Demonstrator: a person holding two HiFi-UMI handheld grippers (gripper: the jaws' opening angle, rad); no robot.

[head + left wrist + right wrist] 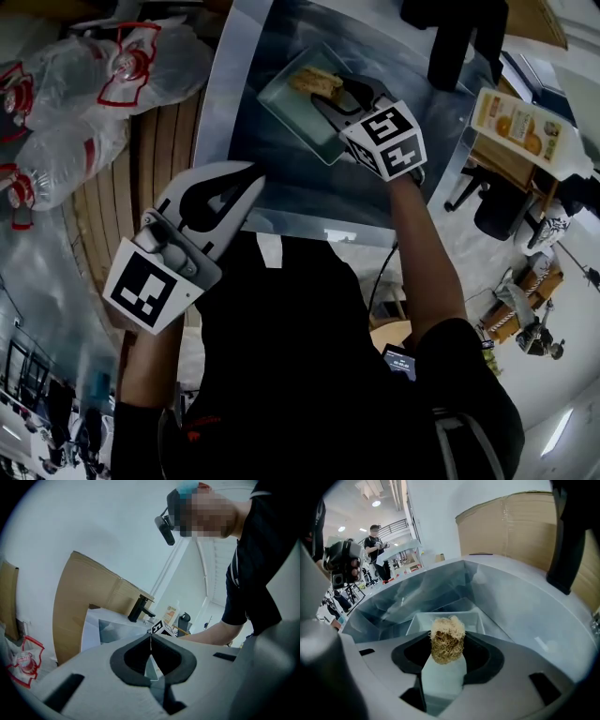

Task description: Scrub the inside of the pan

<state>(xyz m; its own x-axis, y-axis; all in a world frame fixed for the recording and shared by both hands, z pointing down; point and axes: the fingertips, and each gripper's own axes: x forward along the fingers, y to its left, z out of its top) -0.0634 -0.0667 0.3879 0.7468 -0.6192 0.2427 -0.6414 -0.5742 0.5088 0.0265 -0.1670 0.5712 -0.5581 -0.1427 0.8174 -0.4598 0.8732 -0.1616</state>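
Pan (302,120) sits on the floor of the sink (242,112), tilted diagonally in the head view. In the right gripper view it lies straight ahead of and below my jaws, near rim running across. Scrubber (317,82), a tan fibrous pad, is over the pan's far part; contact with the pan floor cannot be told. Right gripper (336,97) is clamped on the scrubber, far the nearer tool. Left gripper (249,174) is held back at the sink's near edge, jaw tips together, empty. Judgement: press down and forward, stroking across the pan

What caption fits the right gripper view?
Right gripper, shut on a scrubber, facing the pan in the sink.
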